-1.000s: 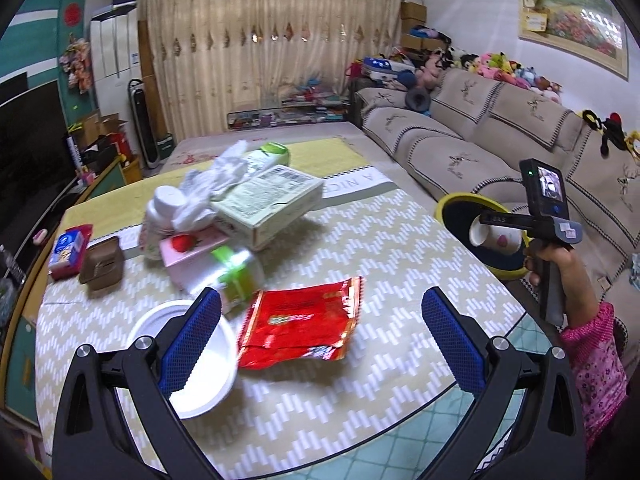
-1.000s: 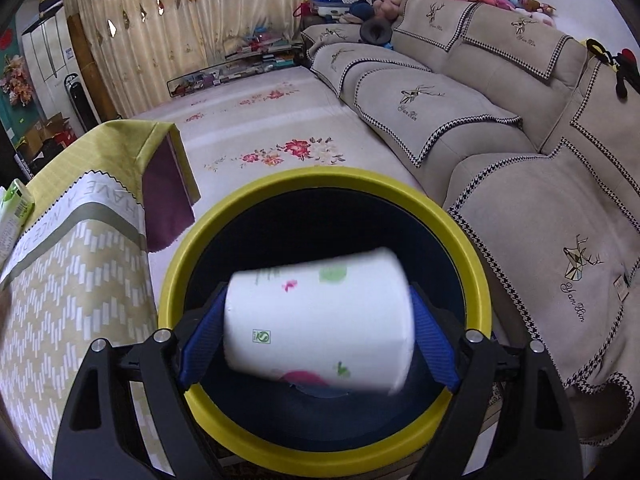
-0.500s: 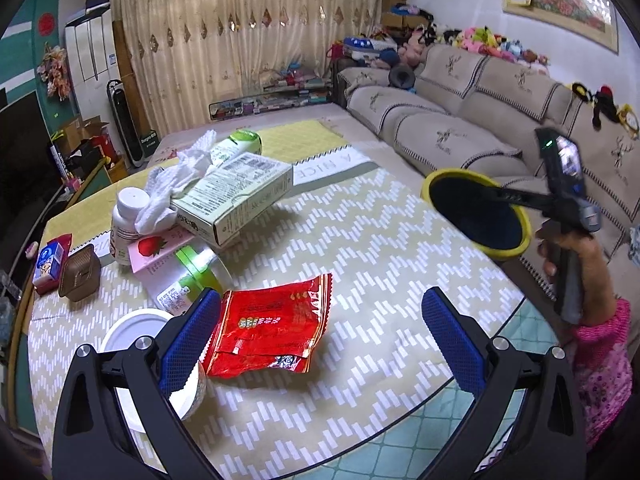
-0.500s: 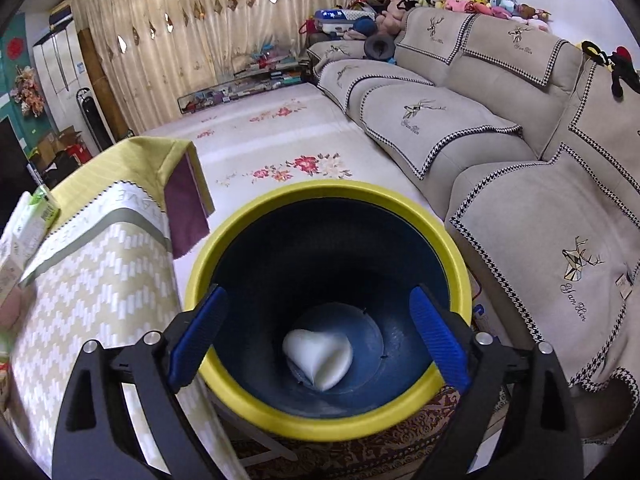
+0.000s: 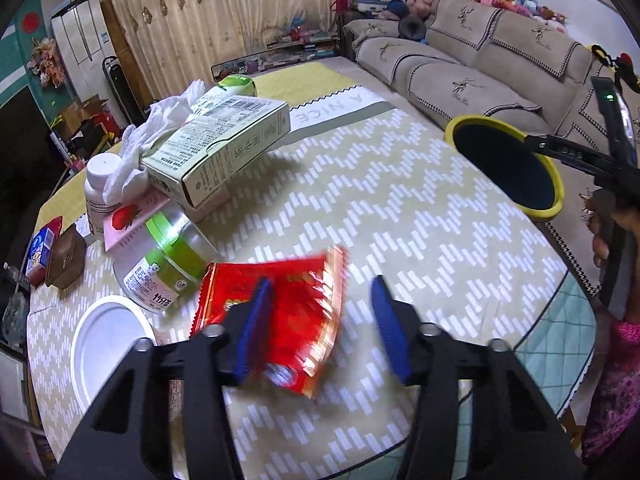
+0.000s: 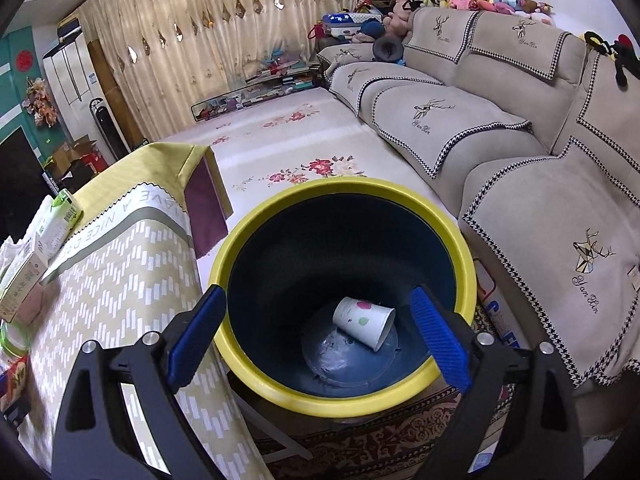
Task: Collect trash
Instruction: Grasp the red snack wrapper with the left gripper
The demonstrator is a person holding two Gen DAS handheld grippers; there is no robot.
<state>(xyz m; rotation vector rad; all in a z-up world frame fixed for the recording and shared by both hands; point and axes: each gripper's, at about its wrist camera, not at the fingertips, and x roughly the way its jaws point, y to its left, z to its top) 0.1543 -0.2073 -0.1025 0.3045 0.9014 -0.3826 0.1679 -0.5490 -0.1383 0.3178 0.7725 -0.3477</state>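
A red snack wrapper (image 5: 296, 308) lies on the zigzag tablecloth (image 5: 400, 208). My left gripper (image 5: 320, 284) is low over it with its jaws closing. The left blue finger (image 5: 256, 320) is over the wrapper, while the right finger (image 5: 388, 332) stands clear of its edge. My right gripper (image 6: 318, 292) hangs open and empty over the yellow-rimmed bin (image 6: 340, 404). A white paper cup (image 6: 364, 322) lies on its side at the bin's bottom. In the left wrist view the bin (image 5: 480, 120) stands past the table's right edge, with the right gripper's handle held in a hand (image 5: 612, 216).
Left of the wrapper are a green-lidded jar (image 5: 168, 256), a white lid (image 5: 108, 340), a pale green carton (image 5: 224, 148), crumpled tissue (image 5: 160, 116), a white bottle (image 5: 100, 188) and a pink box (image 5: 132, 216). A beige sofa (image 6: 500, 140) runs behind the bin.
The cup left the right gripper and dropped into the bin, and that gripper rose a little. The left gripper came down over the red wrapper and its jaws narrowed.
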